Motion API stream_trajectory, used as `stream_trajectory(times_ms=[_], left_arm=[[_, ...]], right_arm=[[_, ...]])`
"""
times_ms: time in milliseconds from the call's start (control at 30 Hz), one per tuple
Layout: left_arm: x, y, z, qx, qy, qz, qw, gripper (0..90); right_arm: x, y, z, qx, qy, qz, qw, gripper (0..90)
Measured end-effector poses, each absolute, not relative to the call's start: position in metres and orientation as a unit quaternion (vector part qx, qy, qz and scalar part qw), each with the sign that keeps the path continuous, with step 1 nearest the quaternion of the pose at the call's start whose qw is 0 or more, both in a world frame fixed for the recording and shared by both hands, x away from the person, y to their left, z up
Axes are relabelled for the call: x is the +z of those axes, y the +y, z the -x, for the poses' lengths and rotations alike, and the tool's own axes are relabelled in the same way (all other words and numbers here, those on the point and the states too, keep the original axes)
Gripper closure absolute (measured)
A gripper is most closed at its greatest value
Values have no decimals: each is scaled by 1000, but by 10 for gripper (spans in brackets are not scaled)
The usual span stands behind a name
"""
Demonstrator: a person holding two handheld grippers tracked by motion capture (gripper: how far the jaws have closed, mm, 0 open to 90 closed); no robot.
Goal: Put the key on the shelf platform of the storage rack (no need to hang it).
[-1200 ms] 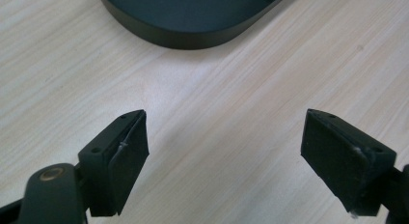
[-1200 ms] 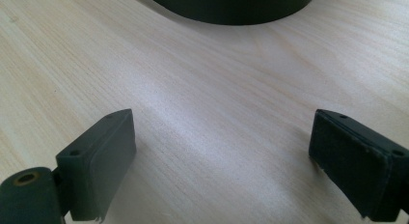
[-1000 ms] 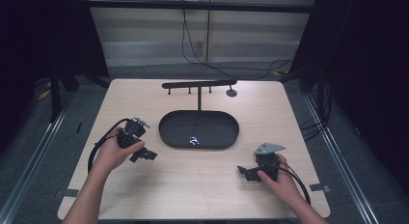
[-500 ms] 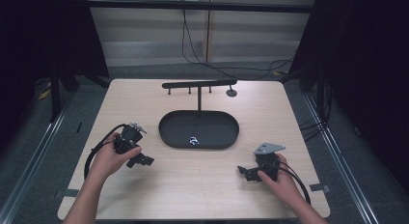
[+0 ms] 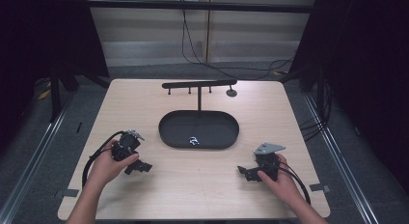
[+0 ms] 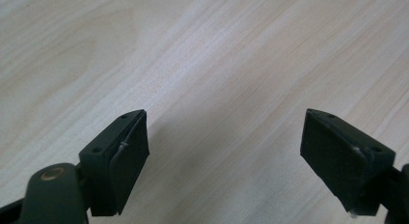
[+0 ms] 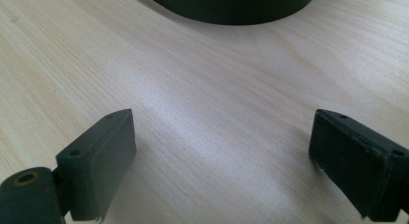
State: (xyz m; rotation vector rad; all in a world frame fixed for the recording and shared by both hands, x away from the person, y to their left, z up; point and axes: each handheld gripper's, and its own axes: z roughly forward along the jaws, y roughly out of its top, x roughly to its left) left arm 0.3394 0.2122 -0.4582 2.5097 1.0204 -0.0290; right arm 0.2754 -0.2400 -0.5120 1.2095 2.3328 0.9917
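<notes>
Left gripper [image 5: 140, 167] near front-left part of worktop [image 5: 202, 195], gripped from behind by left hand [image 5: 107, 165], forearm coming in from front edge, body tilted low with jaws pointing toward worktop middle. Jaws released, wide apart, bare wood between them in left gripper view [image 6: 224, 151], nothing grasped

Right gripper [image 5: 245, 173] near front-right part, right hand [image 5: 277, 178] wrapped round its rear, grey three-cornered plate on top, jaws pointing left toward worktop middle and lying low over the wood. Jaws released here too, wide gap, bare worktop between them in right gripper view [image 7: 222, 161], nothing grasped

Cable loops trailing from each gripper toward front edge

Black oval tray [image 5: 169, 132] at worktop centre, between the two grippers and further back, apart from both; its rim [image 7: 231, 14] straight ahead of right jaws. Small white item [image 5: 193, 141] inside tray by its front wall, too small to identify

Black T-shaped stand [image 5: 198, 85] rising behind tray toward back edge, pegs hanging under crossbar, small round piece at its right end

Clear wood between each gripper and tray
</notes>
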Motion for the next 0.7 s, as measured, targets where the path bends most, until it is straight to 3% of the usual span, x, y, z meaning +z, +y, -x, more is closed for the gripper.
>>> stream_trajectory(times_ms=[700], left_arm=[[-475, 212, -333, -9, 350, -915, 201, 171]], right_arm=[[-512, -240, -275, 348, 819, -425, 166, 87]])
